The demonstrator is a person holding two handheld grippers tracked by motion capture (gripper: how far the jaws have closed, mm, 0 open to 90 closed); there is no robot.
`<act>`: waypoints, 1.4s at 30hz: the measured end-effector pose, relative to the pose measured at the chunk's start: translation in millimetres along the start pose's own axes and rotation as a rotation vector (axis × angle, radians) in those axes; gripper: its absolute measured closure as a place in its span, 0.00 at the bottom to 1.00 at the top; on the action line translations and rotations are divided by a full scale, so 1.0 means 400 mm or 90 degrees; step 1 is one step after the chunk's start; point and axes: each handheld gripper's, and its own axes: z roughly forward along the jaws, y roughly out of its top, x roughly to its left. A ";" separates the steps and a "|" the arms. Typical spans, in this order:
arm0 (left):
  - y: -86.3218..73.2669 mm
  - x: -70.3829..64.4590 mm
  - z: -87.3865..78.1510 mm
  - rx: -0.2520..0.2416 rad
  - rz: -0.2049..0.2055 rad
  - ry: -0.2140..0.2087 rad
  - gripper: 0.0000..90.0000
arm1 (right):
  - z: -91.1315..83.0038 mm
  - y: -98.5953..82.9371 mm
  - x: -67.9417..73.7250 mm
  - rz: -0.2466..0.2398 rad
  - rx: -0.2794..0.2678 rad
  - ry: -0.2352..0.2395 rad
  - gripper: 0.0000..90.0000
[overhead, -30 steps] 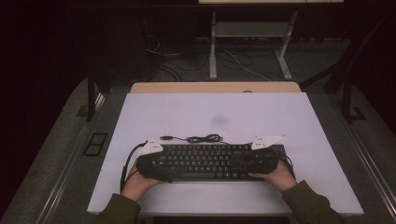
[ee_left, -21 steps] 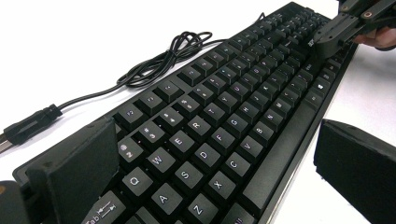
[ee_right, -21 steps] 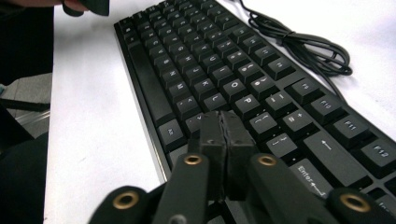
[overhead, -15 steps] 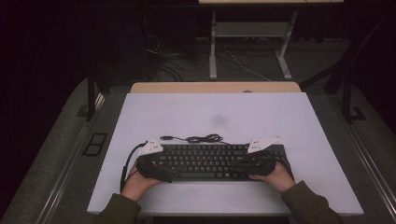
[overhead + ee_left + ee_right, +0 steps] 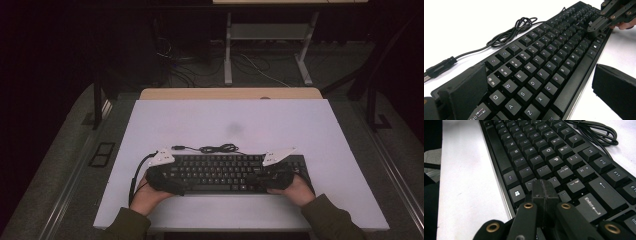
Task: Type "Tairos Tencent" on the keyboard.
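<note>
- Near the front edge of the worktop (image 5: 225, 120), a black keyboard (image 5: 230, 172) lies flat with its long side parallel to that edge. It has not shifted over the last second.
- Change noted: the right gripper (image 5: 257, 176) has crept a little to the left, from over the right end of the keyboard to further in over the keys. The left gripper (image 5: 172, 181) has held its place.
- Right gripper view: its fingers (image 5: 544, 192) are pressed together with nothing between them, the tip just above or on the keys beside the Windows key. Contact cannot be confirmed.
- Left gripper view: its fingers (image 5: 466, 90) are spread wide and straddle the left end of the keyboard, one at the far edge and one off the near edge. They are not clamped on it.
- Judgement: the work looks like key-pressing with the closed right tip while the left brackets the board. No lift is under way.
- Edges: only a narrow strip of bare worktop separates the keyboard from the near edge, and both hands (image 5: 147, 197) occupy it.
- Open room: the far half of the worktop is bare, apart from the coiled cable (image 5: 215, 148) and its plug (image 5: 441, 66) just beyond the keyboard's far edge. That cable is the one snag risk for a push away.
</note>
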 end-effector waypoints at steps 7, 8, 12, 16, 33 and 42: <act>0.002 -0.001 -0.001 -0.001 0.000 0.001 0.00 | 0.003 -0.002 0.001 -0.002 0.004 -0.001 1.00; 0.002 -0.001 0.000 -0.001 -0.001 0.002 0.00 | 0.004 -0.002 0.001 -0.002 0.003 -0.001 1.00; 0.006 -0.002 0.003 -0.002 -0.001 0.003 0.00 | 0.004 -0.002 0.001 -0.002 0.004 -0.001 0.99; 0.011 -0.002 0.008 -0.001 -0.001 0.004 0.00 | 0.004 -0.002 0.001 -0.002 0.004 -0.001 0.99; 0.031 0.007 0.040 -0.010 -0.008 -0.004 0.13 | 0.004 -0.002 -0.001 -0.001 0.003 0.002 1.00; 0.037 0.009 0.060 0.001 -0.012 -0.006 0.21 | 0.003 -0.003 -0.003 -0.001 0.002 0.004 1.00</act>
